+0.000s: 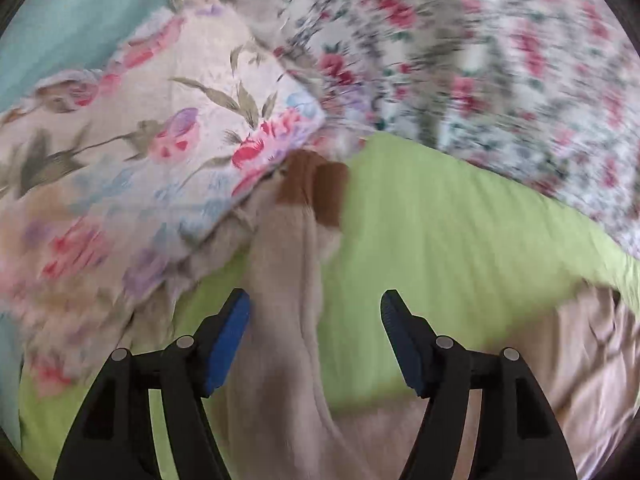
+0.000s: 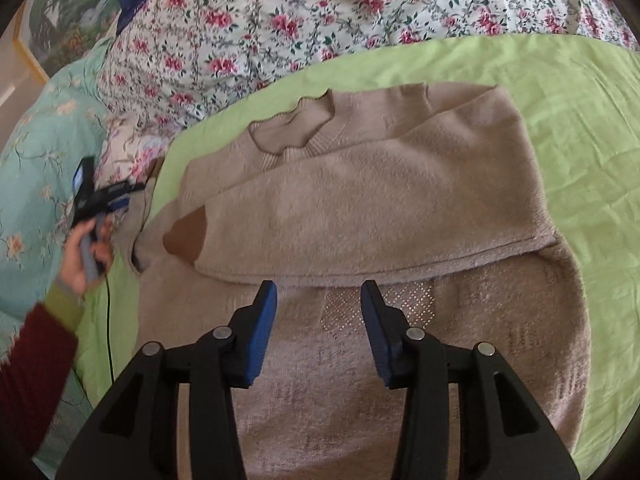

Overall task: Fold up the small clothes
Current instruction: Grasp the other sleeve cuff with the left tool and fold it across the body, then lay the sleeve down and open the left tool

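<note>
I'm seeing the beige sweater (image 2: 360,208) lying flat just ahead of my right tool (image 2: 318,308), one brown-patched sleeve (image 2: 224,236) folded across.

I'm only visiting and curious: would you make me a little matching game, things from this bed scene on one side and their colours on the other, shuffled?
Things:
1. sweater
2. sheet
3. cuff patch
4. gripper pads

Colours:
A. blue
B. lime green
C. beige
D. rust brown

Pairs: 1-C, 2-B, 3-D, 4-A
</note>
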`<state>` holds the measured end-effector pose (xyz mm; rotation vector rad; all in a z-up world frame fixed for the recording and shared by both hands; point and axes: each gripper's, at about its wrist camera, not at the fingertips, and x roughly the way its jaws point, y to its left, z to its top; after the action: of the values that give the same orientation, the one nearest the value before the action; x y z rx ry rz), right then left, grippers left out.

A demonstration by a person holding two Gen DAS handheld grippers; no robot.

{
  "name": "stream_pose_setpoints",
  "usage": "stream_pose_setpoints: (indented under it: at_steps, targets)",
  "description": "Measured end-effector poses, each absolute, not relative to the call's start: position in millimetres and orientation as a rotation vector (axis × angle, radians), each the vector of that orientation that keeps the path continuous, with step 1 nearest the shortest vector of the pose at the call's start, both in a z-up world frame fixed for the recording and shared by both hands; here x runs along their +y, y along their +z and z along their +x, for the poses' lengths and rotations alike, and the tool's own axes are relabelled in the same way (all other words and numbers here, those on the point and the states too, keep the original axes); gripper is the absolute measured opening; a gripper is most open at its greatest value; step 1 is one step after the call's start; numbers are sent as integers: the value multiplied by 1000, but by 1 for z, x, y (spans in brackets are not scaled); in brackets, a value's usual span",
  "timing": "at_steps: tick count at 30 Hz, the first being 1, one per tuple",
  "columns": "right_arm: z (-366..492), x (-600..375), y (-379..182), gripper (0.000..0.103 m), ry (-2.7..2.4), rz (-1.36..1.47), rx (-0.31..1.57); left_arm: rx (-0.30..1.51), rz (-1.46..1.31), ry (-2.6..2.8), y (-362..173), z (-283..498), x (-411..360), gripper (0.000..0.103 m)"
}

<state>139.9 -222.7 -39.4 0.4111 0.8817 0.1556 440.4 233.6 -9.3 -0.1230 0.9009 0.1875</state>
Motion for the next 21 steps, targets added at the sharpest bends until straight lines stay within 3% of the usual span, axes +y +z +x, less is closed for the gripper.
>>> stream_pose_setpoints:
  at_steps: [2,4,6,13,21]
  targets:
    - [140,-223,-42,45,153,403,889,918,-130,240,-17,462,247,65]
    - [141,-225,-45,45,147,404,898,938,-143,239,-27,477,255,54]
    - [142,-228,-49,45,139,409,911,963,-160,215,-35,486,260,13]
    - [138,-231,-42,45,154,440,881,822,-217,114,-2,441,239,9]
    - [120,-243,-33,45,148,501,843,680,-207,-128,43,356,113,9]
